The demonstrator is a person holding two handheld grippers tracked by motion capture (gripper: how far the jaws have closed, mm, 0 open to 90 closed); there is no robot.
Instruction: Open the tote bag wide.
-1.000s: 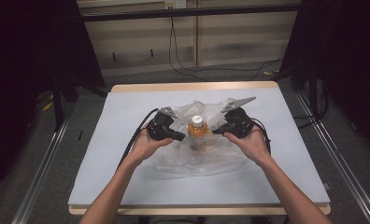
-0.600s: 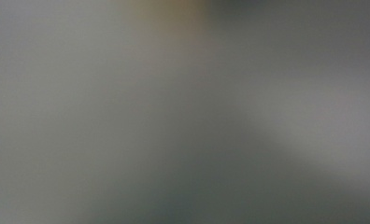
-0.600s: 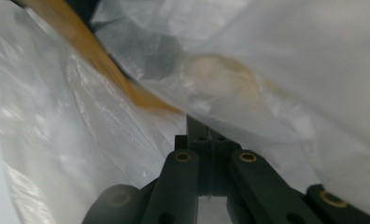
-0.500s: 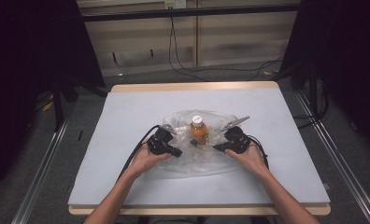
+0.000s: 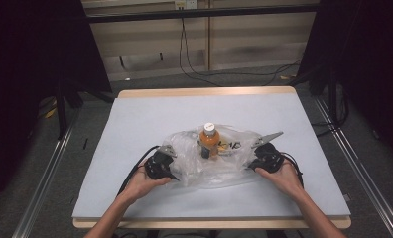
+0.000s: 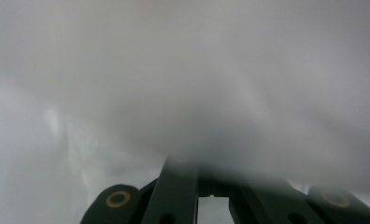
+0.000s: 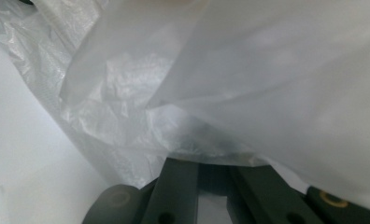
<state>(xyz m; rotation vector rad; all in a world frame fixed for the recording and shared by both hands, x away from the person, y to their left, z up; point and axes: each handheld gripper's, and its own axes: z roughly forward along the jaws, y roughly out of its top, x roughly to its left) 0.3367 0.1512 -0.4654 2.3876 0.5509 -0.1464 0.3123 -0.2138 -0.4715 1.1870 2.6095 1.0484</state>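
place: lab rig | cues: black curtains, metal frame rails, loose cables

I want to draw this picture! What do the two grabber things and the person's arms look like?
Both are black. The left gripper and right gripper each carry a grey three-cornered plate on top and trail a black cable. Up close, each has two flat black jaws, with round black knuckles ringed in brass beside them. The forearms are bare, no sleeves, and the left hand and right hand wear no gloves.

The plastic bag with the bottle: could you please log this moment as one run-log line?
left gripper: shut on plastic bag | right gripper: shut on plastic bag | orange bottle: upright in bag | table: bag resting on it
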